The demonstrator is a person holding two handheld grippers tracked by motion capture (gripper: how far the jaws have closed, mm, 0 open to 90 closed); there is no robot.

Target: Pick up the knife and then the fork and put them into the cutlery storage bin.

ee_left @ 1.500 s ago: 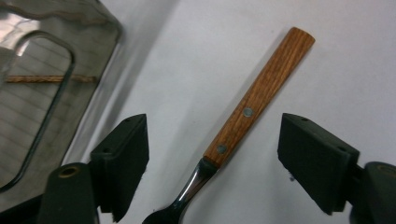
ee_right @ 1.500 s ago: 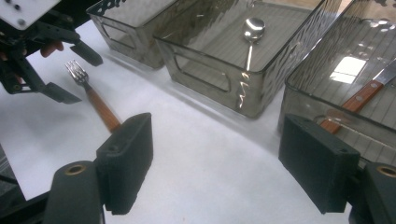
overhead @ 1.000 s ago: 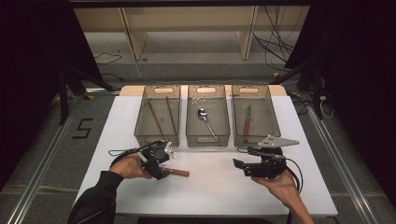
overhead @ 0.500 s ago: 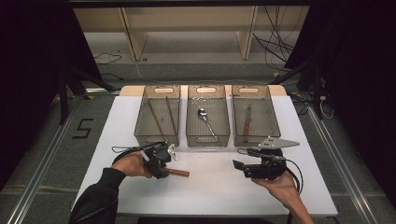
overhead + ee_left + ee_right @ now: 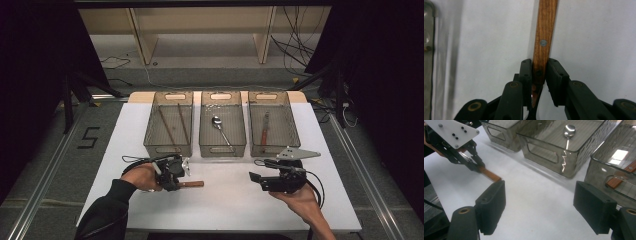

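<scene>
My left gripper [image 5: 175, 176] is shut on a wooden-handled utensil [image 5: 193, 184] low over the white table, left of centre. In the left gripper view the jaws [image 5: 539, 72] pinch the riveted wooden handle [image 5: 544, 37] near its metal end; the handle points away from the gripper. The utensil's head is hidden under the gripper. My right gripper [image 5: 256, 176] sits front right, open, with nothing between its wide-apart jaws [image 5: 539, 205]. The right gripper view looks across at the left gripper [image 5: 477, 167] and the handle [image 5: 491, 175] sticking out of it.
Three clear bins stand in a row at the back of the white table [image 5: 225, 200]. The left bin [image 5: 169, 146] holds chopsticks, the middle bin [image 5: 222, 148] a spoon [image 5: 218, 123], the right bin [image 5: 274, 148] a wooden-handled utensil [image 5: 264, 134].
The left gripper, with the wooden handle in it, has edged slightly to the right. The right gripper has stayed almost in place, still open.
</scene>
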